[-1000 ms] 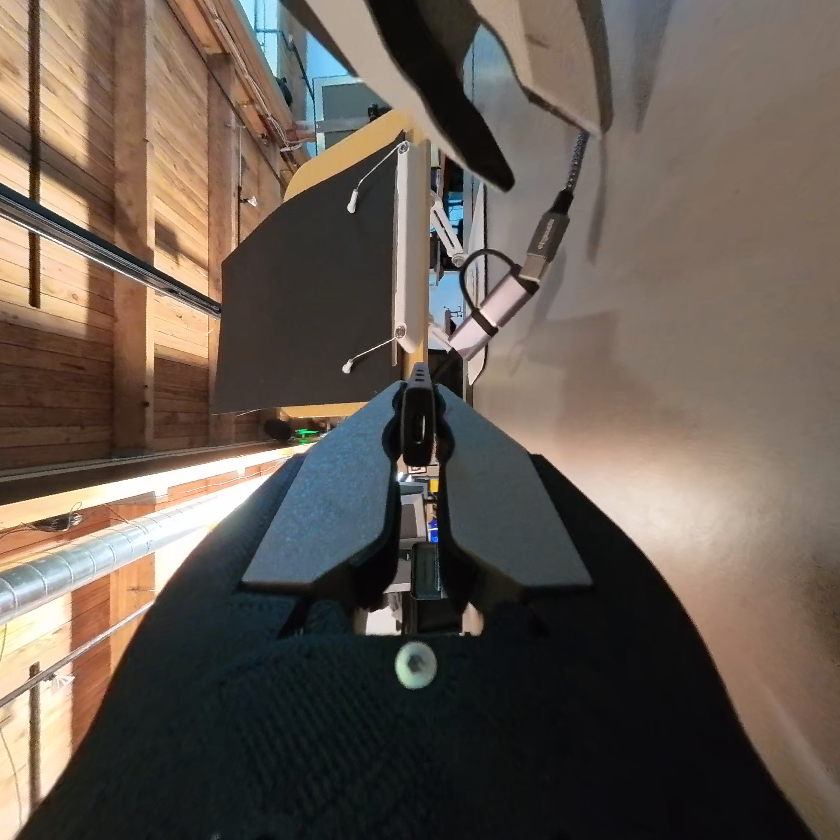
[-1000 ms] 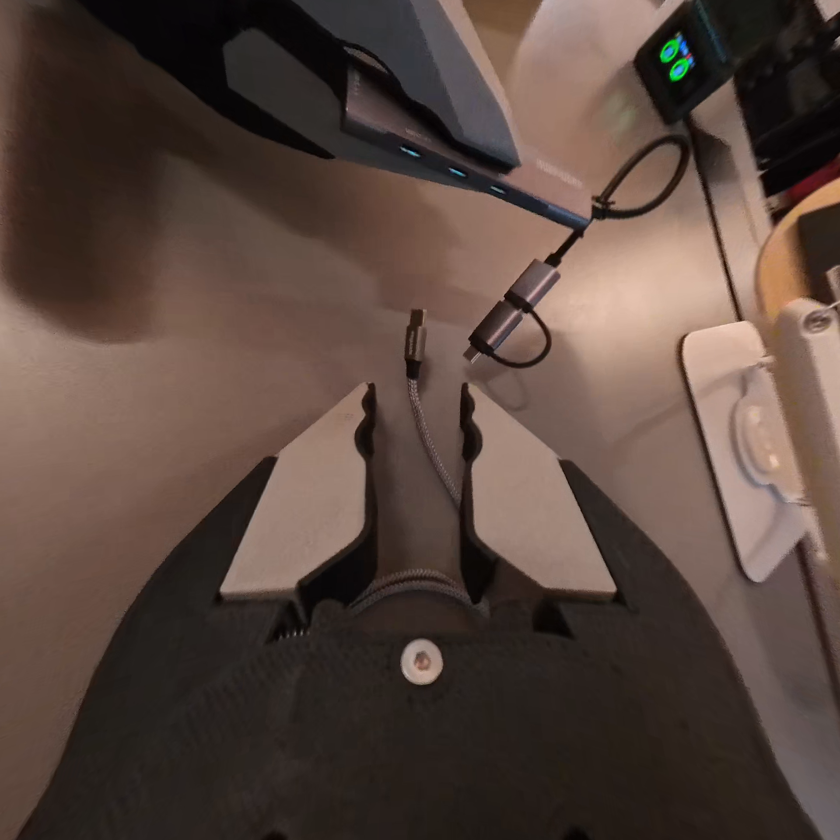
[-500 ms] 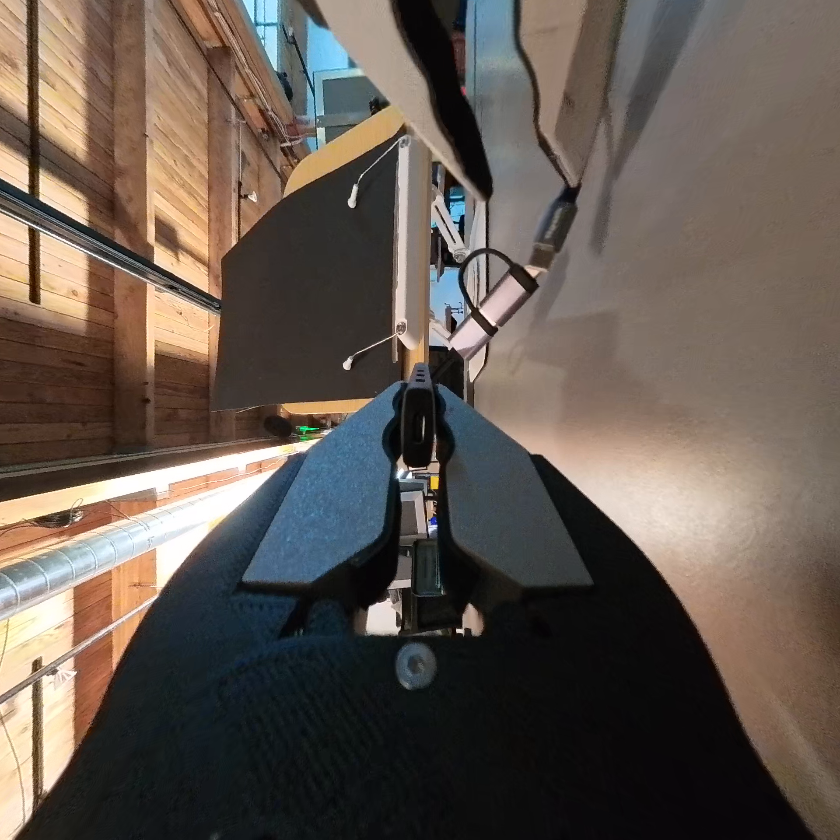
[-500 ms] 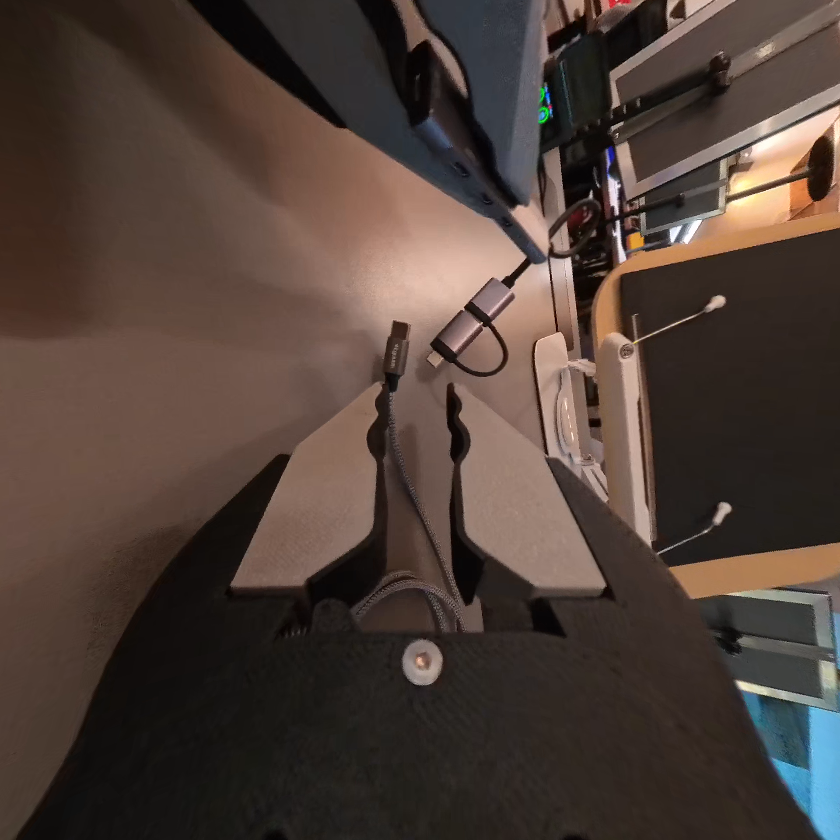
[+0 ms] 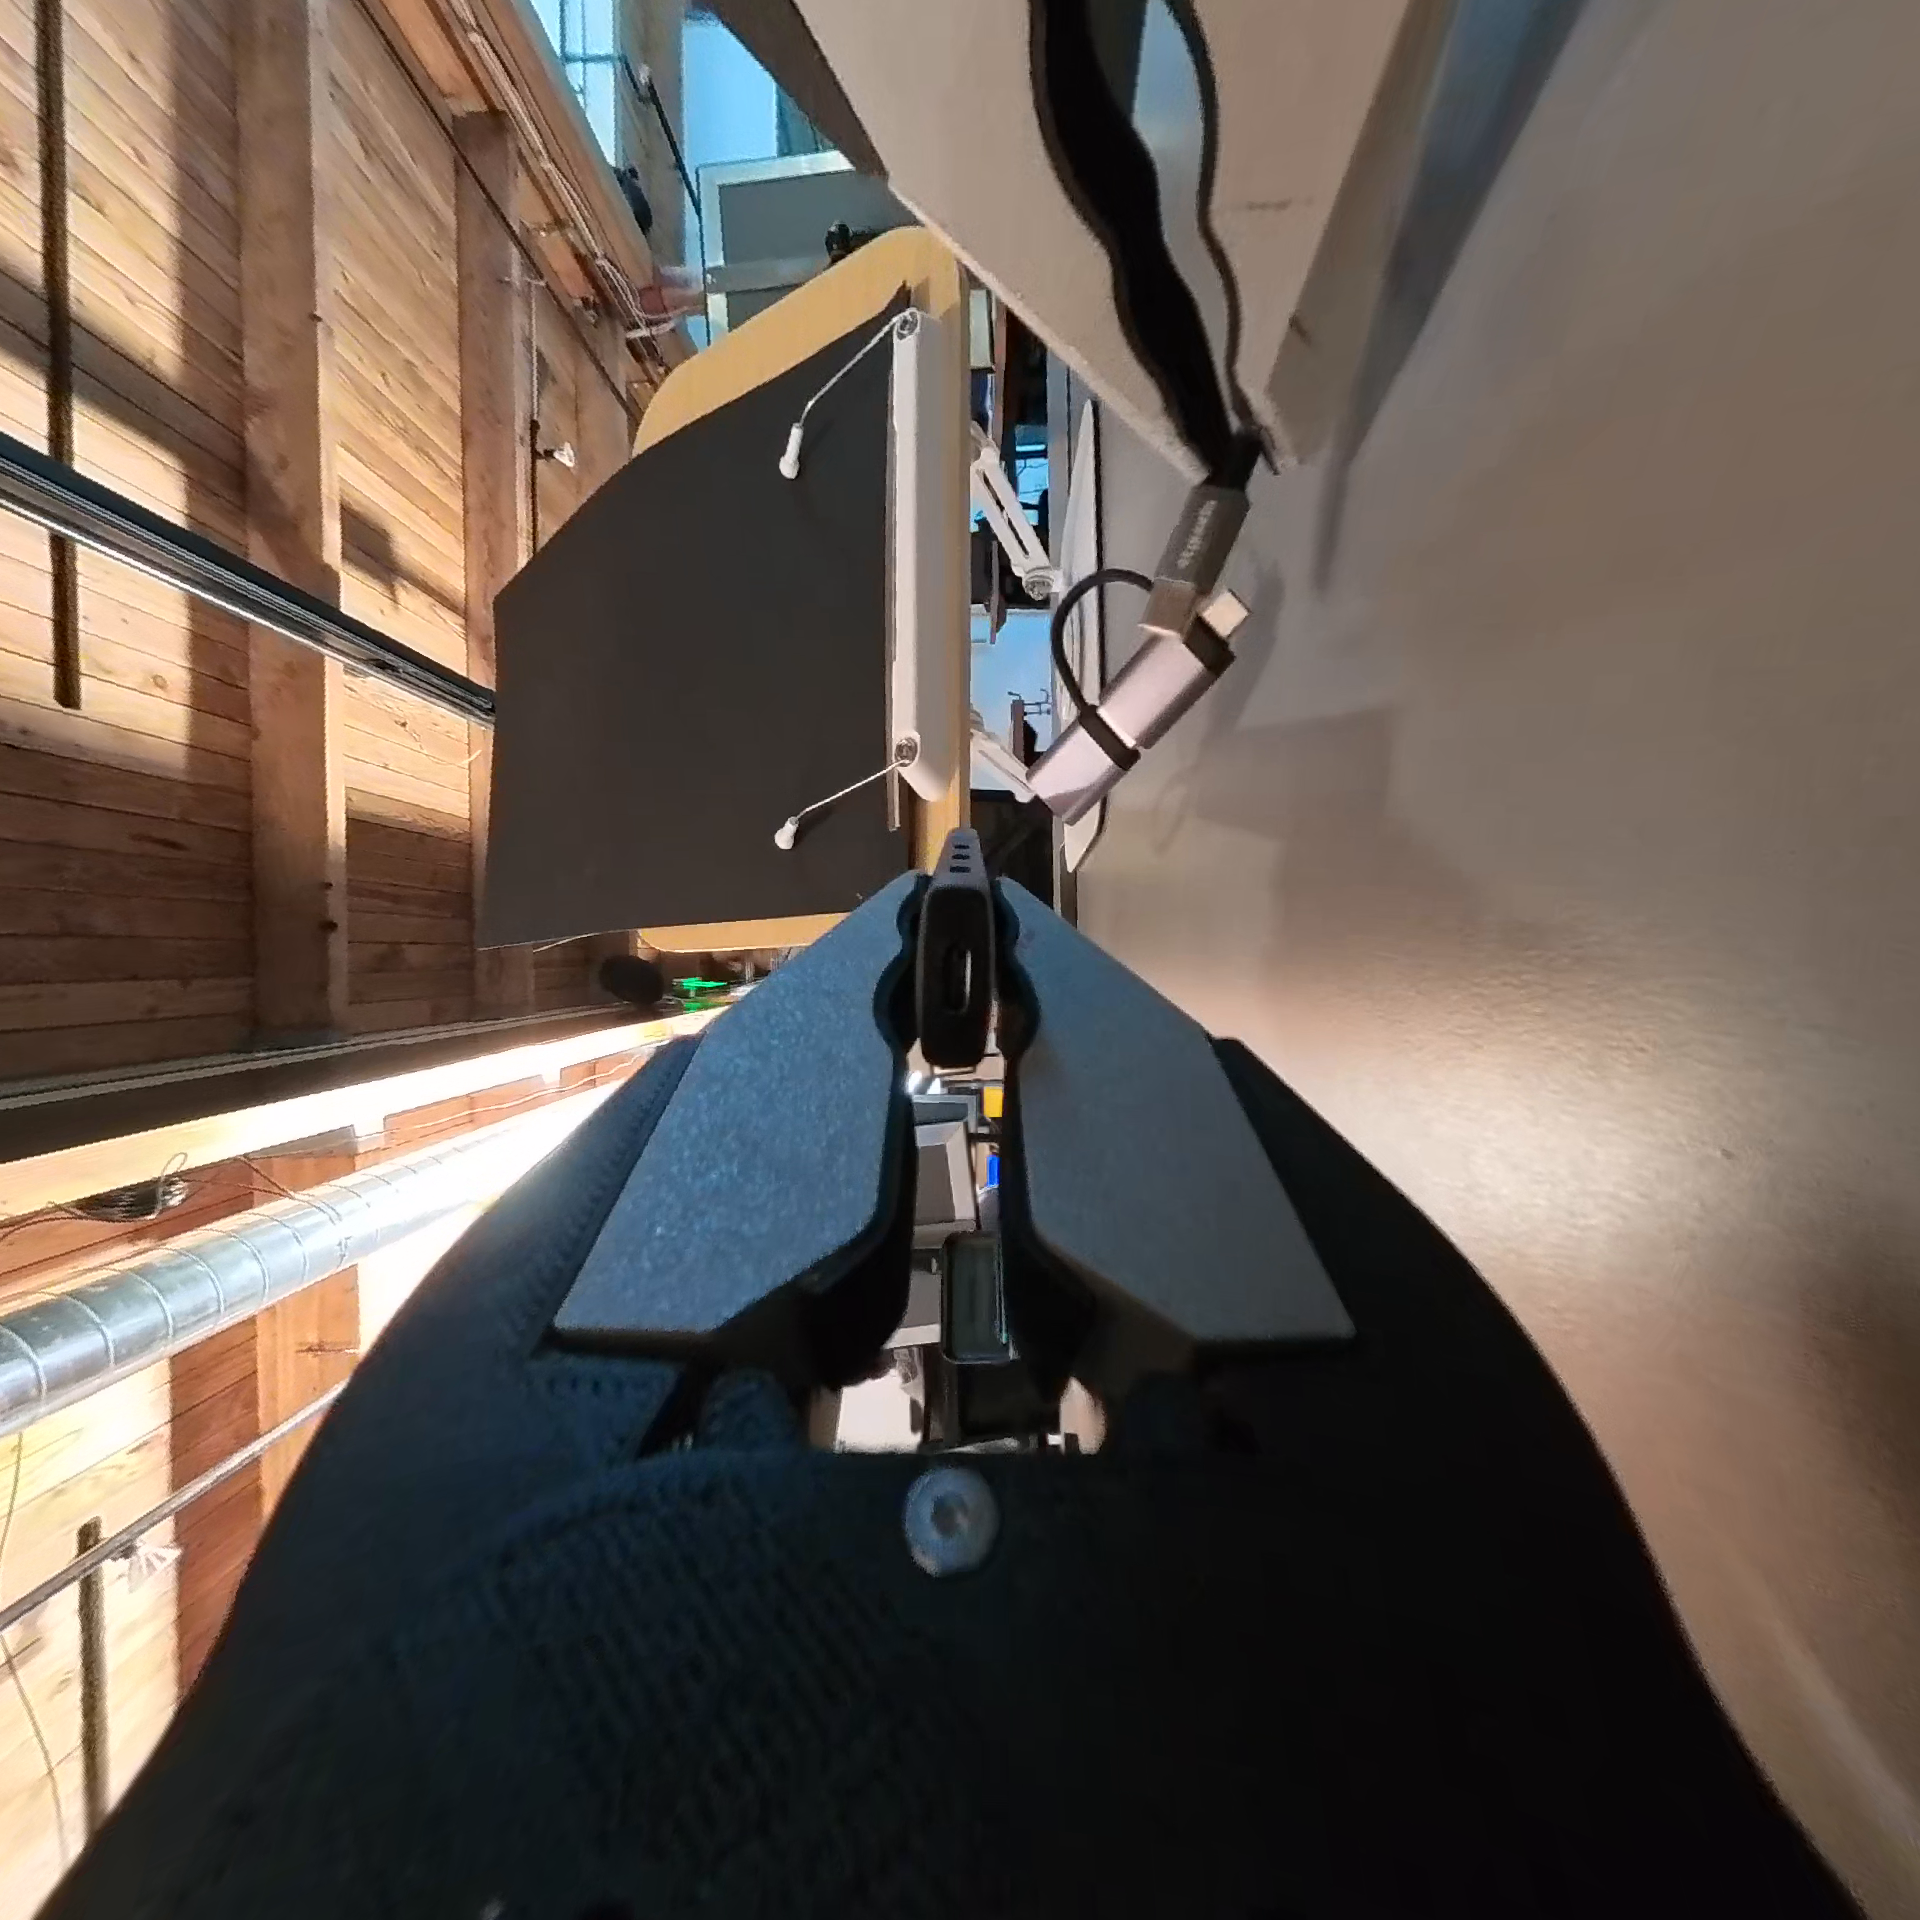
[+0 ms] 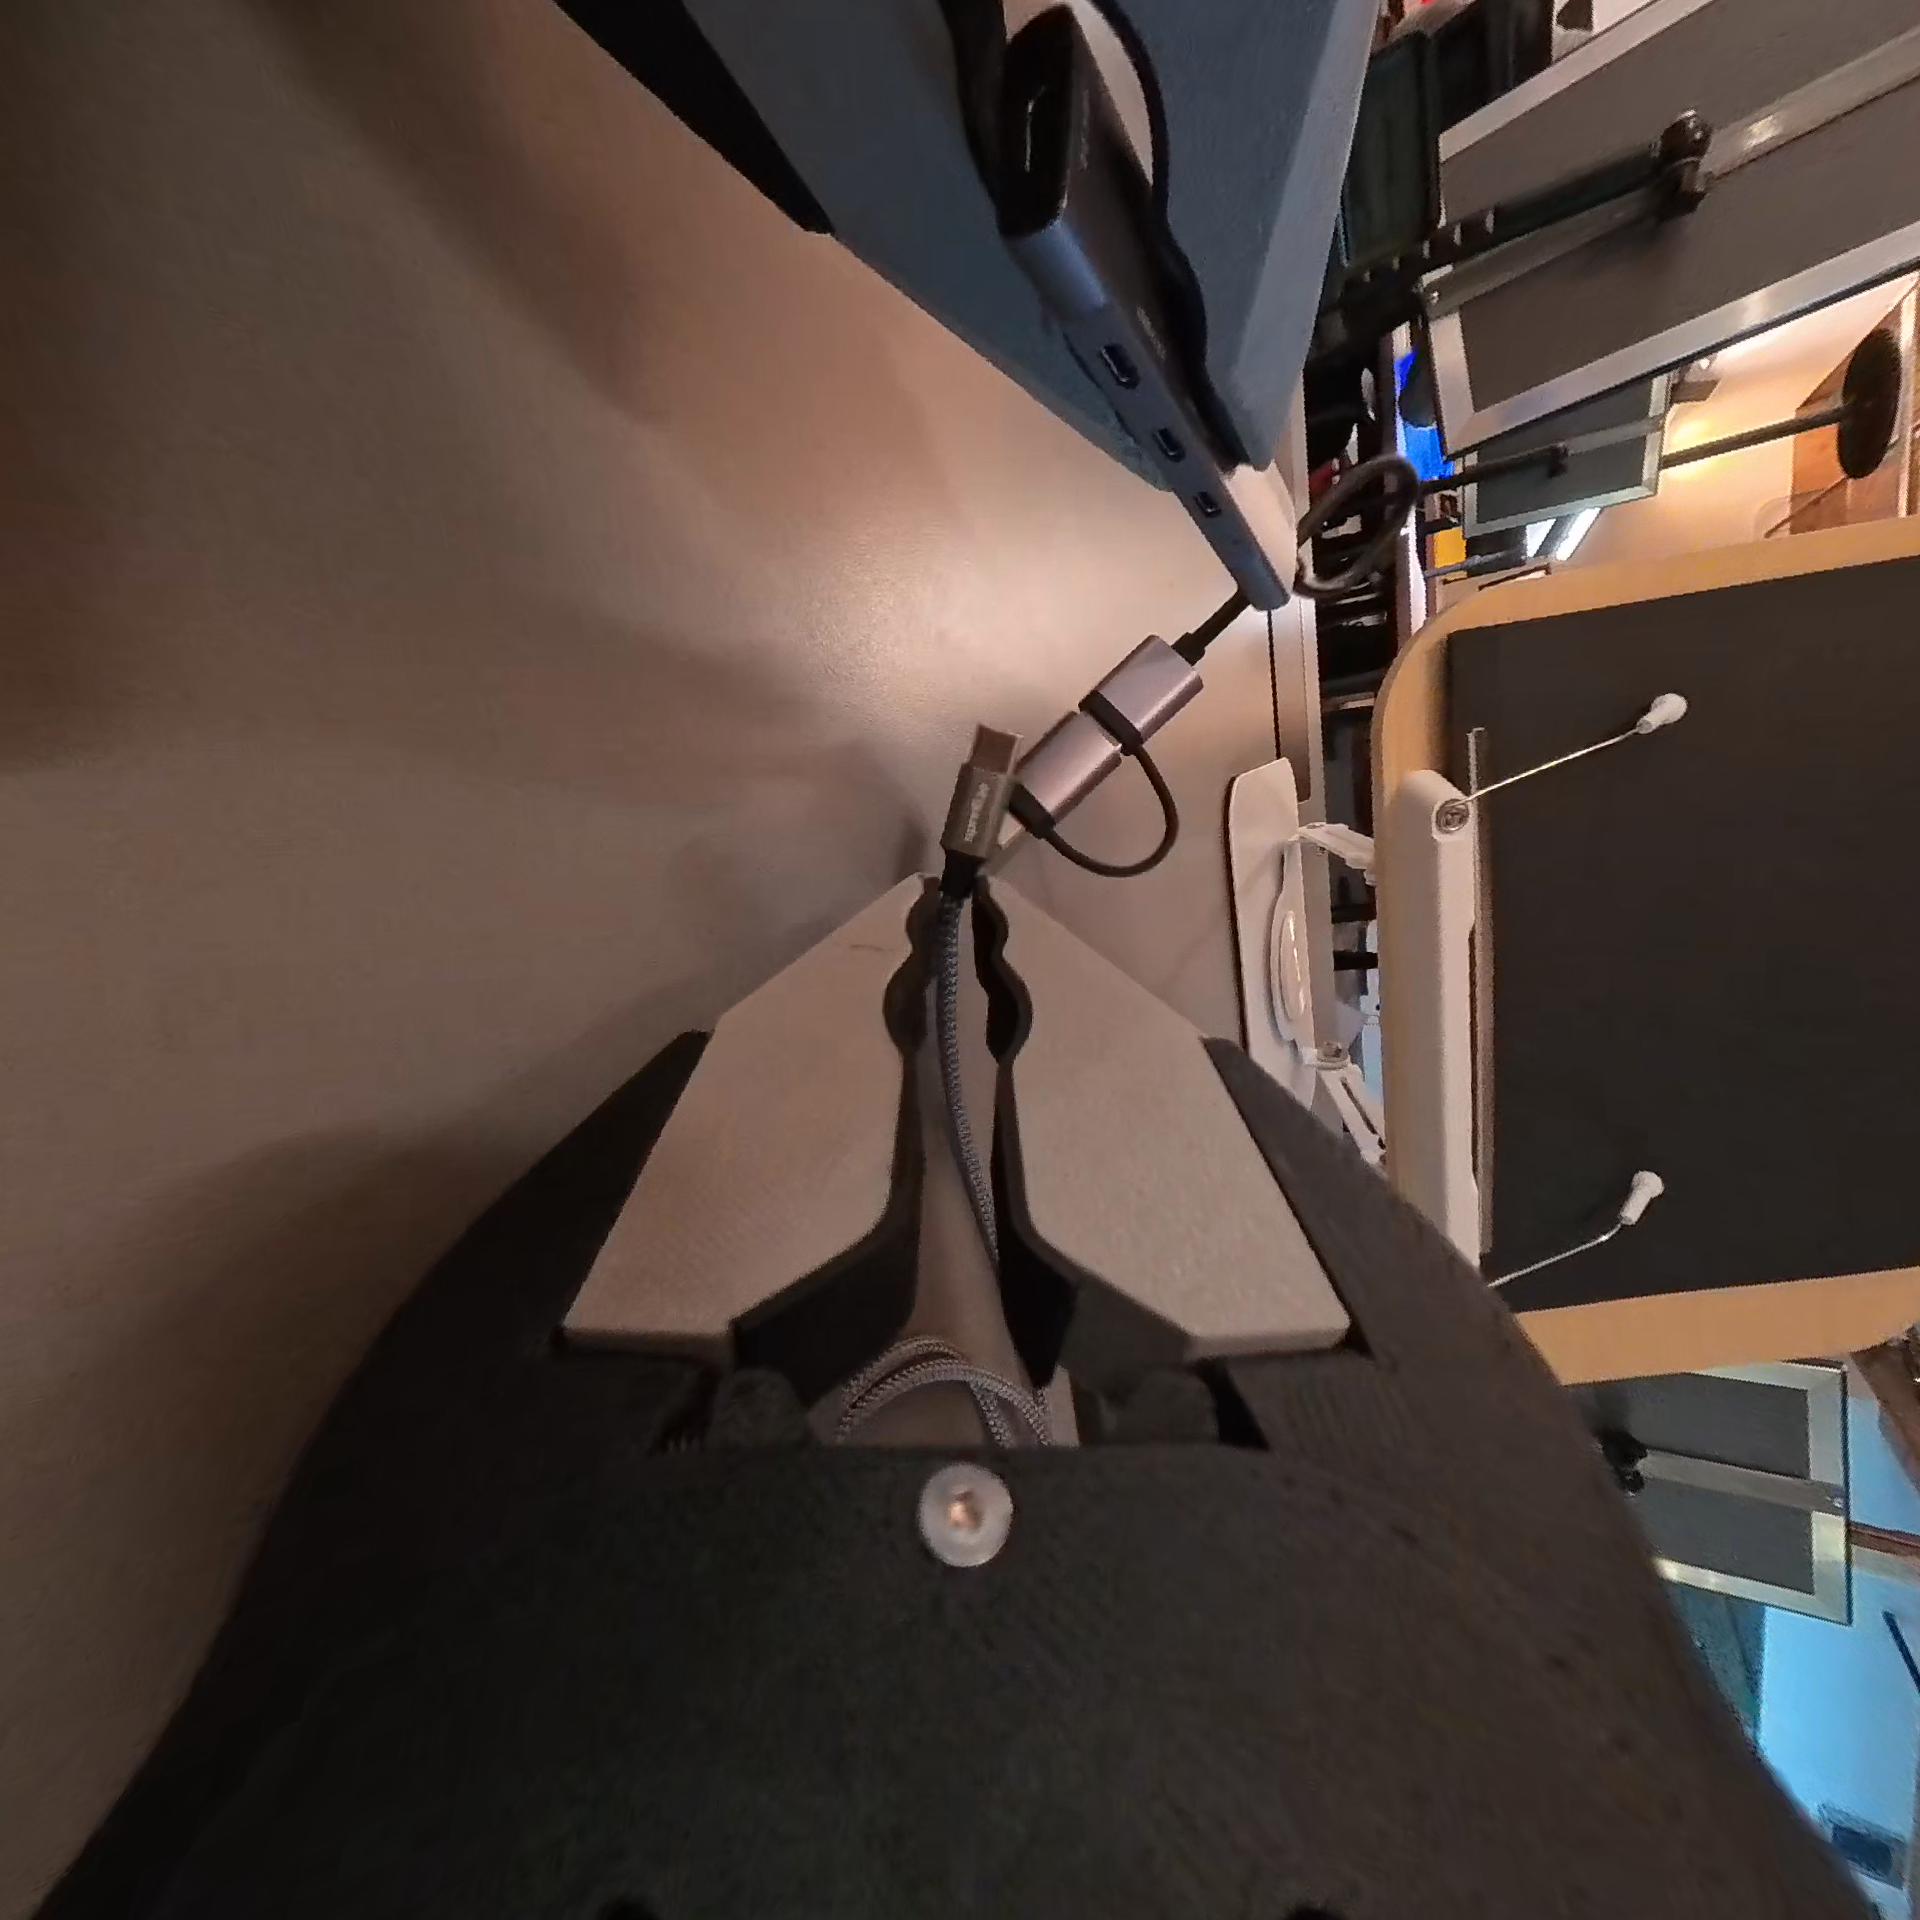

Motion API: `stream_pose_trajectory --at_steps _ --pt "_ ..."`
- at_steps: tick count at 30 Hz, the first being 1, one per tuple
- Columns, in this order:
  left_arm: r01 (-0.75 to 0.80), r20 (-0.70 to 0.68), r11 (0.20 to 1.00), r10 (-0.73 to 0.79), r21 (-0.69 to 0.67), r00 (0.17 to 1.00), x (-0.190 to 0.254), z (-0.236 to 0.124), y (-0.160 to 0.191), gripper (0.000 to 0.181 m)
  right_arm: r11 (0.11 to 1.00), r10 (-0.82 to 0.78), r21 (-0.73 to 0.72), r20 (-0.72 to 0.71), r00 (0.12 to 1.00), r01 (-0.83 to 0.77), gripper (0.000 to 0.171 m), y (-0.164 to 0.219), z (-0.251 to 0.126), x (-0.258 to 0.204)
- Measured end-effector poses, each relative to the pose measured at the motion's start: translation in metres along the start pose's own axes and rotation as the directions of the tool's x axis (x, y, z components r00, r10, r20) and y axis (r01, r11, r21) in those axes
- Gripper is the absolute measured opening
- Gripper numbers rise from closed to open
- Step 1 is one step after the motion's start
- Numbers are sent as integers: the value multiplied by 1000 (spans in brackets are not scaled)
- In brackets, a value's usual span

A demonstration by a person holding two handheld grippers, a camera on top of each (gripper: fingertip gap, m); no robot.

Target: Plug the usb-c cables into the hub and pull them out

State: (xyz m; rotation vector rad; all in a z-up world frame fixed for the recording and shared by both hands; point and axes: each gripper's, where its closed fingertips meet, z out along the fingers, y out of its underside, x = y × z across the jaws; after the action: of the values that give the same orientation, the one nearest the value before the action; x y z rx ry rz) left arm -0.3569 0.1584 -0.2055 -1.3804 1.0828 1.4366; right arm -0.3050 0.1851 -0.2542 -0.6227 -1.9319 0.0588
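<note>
My left gripper (image 5: 961, 920) is shut on the dark grey hub (image 5: 954, 987) and holds it edge-on above the beige table (image 5: 1558, 987). In the right wrist view the hub (image 6: 1101, 208) shows several ports along its side. Its short tail ends in a silver adapter plug (image 6: 1117, 732) that hangs free. My right gripper (image 6: 958, 894) is shut on the braided USB-C cable (image 6: 961, 1039) just behind its plug (image 6: 977, 800). The plug sticks out beside the adapter, apart from the hub's ports. In the left wrist view the right gripper (image 5: 1236, 447) shows at the top with the plug (image 5: 1200, 535).
A black panel with a wooden rim (image 6: 1683, 935) and a white stand (image 6: 1283, 935) are close on the right. The table's edge runs along them. A wooden wall (image 5: 208, 520) and a metal duct (image 5: 208, 1288) lie far behind. My right fingertips sit around 8 cm from my left ones.
My right gripper has shut on the cable, which lay loose between open fingers before. It has lifted the plug up next to the hub's hanging adapter. The left gripper has held the hub still.
</note>
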Motion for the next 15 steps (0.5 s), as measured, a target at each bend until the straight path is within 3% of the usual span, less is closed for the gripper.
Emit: stream_pose_trajectory --at_steps 4,8,15 --pt "-7 16 1000 7 9 1000 -3 -1 -2 7 1000 -2 24 -12 1000 2 3 -3 -3 4" --pt "-52 59 998 50 28 997 -7 -3 -8 7 994 90 50 186 978 -101 3 -2 -4 -11" --pt "-168 75 985 164 40 984 -1 -1 -14 8 908 341 5 570 747 -418 2 -10 -19 -11"
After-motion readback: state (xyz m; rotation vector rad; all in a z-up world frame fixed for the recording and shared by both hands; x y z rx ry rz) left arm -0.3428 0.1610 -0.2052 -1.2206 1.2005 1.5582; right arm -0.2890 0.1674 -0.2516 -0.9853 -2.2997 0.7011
